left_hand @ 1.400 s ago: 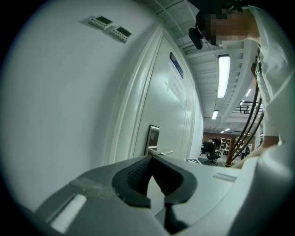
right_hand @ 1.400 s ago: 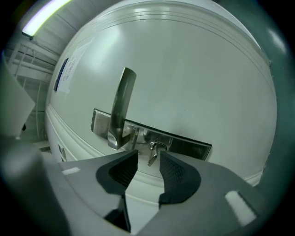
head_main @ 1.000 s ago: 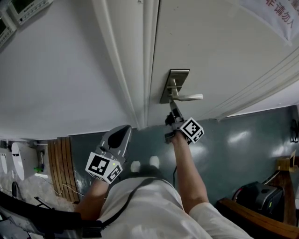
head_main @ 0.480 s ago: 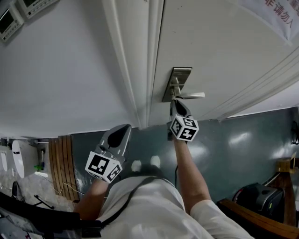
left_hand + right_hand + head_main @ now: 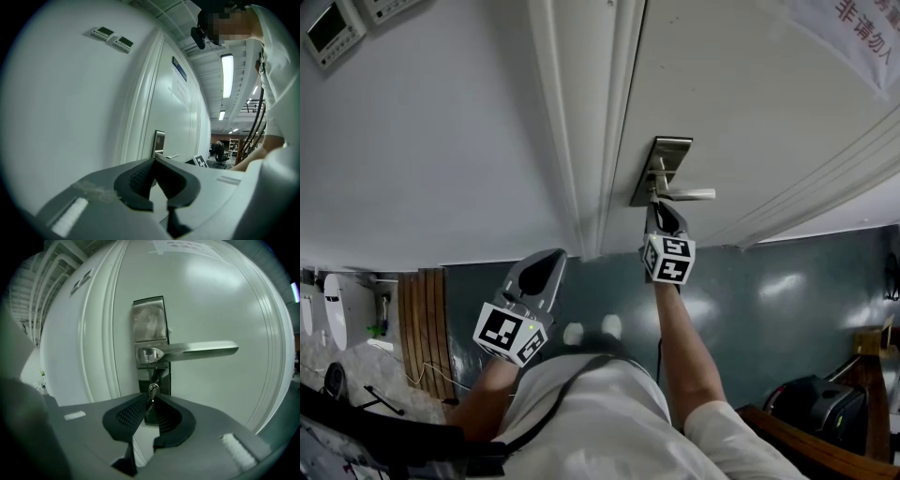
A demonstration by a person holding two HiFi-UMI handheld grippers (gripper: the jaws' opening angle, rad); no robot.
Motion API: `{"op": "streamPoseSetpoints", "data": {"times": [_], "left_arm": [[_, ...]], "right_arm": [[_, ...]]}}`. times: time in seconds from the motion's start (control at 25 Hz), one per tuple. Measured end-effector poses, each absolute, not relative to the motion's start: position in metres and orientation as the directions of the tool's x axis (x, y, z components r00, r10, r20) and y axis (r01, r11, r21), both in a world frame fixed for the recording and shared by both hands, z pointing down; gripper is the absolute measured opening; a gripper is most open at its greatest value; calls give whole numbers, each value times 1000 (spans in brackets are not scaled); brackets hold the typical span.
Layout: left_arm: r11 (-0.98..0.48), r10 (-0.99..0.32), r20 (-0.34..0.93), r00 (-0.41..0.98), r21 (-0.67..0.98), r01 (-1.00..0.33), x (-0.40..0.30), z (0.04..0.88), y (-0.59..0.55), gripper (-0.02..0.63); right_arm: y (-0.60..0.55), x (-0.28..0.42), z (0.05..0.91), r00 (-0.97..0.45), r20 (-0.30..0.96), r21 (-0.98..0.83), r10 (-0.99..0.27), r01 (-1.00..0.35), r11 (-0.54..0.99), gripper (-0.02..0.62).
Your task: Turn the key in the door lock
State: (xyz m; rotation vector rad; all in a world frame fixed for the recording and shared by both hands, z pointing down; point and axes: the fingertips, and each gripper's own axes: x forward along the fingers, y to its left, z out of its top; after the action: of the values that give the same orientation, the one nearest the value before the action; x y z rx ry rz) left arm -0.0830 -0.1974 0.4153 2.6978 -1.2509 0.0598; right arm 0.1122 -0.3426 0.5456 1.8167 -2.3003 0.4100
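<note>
The key (image 5: 152,391) sits in the lock plate (image 5: 150,324) near the latch edge of the door (image 5: 750,112), just below the lever handle (image 5: 197,351). It lies straight ahead of the right gripper (image 5: 151,401), its shank running into the door along the line the gripper points, its bow standing nearly upright. That gripper's jaws are narrow and have just been opening a little, with the bow between their tips; the pads seem to lie against it on both sides. The left gripper (image 5: 546,267) hangs well apart beside the door frame, jaws together on nothing, so the right hand is the nearer. From the head view the right gripper's body covers the key; only the right gripper view shows it between the pads
</note>
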Motion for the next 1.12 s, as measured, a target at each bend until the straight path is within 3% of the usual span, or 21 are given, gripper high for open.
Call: {"op": "streamPoseSetpoints", "data": {"times": [1.12], "left_arm": [[-634,-757,105,645,123,-764,-78,413,-198,5]], "right_arm": [[-342,106,543,-190,343,200,-920,-942,270,63]]}}
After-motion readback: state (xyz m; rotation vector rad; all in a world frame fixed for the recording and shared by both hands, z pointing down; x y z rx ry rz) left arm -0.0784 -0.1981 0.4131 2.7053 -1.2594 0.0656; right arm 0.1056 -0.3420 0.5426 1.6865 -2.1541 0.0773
